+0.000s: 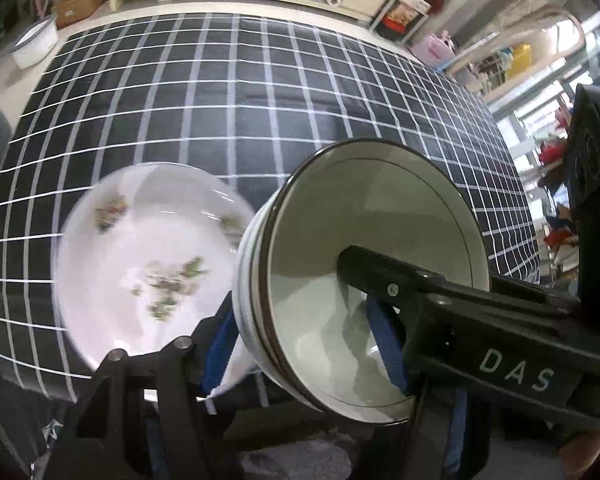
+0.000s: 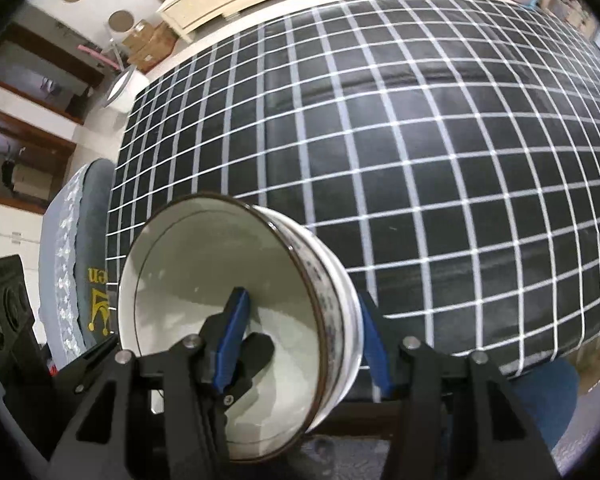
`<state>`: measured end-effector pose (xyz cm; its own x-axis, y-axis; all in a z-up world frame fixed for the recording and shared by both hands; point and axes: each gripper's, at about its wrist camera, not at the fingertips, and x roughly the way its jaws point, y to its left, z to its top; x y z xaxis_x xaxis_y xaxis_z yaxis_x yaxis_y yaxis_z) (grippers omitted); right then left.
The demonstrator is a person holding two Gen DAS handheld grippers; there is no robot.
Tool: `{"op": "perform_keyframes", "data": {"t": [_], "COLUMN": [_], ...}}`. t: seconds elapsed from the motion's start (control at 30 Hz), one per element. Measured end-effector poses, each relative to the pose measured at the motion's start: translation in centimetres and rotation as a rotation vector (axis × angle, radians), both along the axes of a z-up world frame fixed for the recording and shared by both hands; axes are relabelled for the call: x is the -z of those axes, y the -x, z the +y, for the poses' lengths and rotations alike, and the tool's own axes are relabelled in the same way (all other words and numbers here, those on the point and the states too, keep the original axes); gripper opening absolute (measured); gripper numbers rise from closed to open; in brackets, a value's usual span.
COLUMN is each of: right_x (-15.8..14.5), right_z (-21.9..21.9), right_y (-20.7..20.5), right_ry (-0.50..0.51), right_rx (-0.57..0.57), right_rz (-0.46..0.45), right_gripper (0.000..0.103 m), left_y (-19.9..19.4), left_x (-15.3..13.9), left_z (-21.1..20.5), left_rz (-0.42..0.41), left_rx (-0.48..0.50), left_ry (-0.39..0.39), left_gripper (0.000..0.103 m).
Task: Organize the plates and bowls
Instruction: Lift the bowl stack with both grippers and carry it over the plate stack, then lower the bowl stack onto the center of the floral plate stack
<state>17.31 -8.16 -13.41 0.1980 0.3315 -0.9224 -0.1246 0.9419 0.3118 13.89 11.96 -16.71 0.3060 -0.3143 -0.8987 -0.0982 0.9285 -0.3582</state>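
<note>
R gripper [image 2: 300, 340] pinching bowl [image 2: 228, 320] rim, bowl tipped on edge. L gripper [image 1: 300, 344] nips plate [image 1: 140, 264] edge, plate just left of bowl, above counter [image 1: 260, 100].

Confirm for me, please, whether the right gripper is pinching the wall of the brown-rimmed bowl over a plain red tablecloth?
Not quite: the tablecloth is black with a white grid, not plain red, as the right wrist view shows. The right gripper does pinch the wall of the brown-rimmed bowl.
</note>
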Motion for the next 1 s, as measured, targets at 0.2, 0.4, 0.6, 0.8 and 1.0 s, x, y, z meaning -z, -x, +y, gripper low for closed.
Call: {"op": "perform_keyframes", "data": {"t": [0.2,0.4,0.6,0.8,1.0], "right_x": [0.5,2.2,3.6,3.8,4.0], "right_z": [4.8,8.3,9.4,9.9,9.6], "right_y": [-1.5,-2.7,-3.9,-4.2,-4.2], "right_ry": [-0.009,0.005,0.036,0.045,0.015], "right_rx": [-0.071,-0.115,-0.122,-0.129,-0.133], "right_rz": [0.012,0.042,0.06,0.049,0.044], "right_gripper": [0.058,0.058,0.058,0.058,0.058], "left_y": [0.7,0.7,0.0,-0.2,0.3], "left_x": [0.5,2.2,3.5,3.8,3.5], "left_z": [4.7,7.7,8.9,9.1,9.3], "left_rz": [0.021,0.063,0.075,0.07,0.064], "left_rx": [-0.062,-0.101,-0.105,-0.106,-0.104], "left_ry": [-0.014,-0.009,0.005,0.009,-0.009], "left_gripper": [0.062,0.062,0.062,0.061,0.061]}}
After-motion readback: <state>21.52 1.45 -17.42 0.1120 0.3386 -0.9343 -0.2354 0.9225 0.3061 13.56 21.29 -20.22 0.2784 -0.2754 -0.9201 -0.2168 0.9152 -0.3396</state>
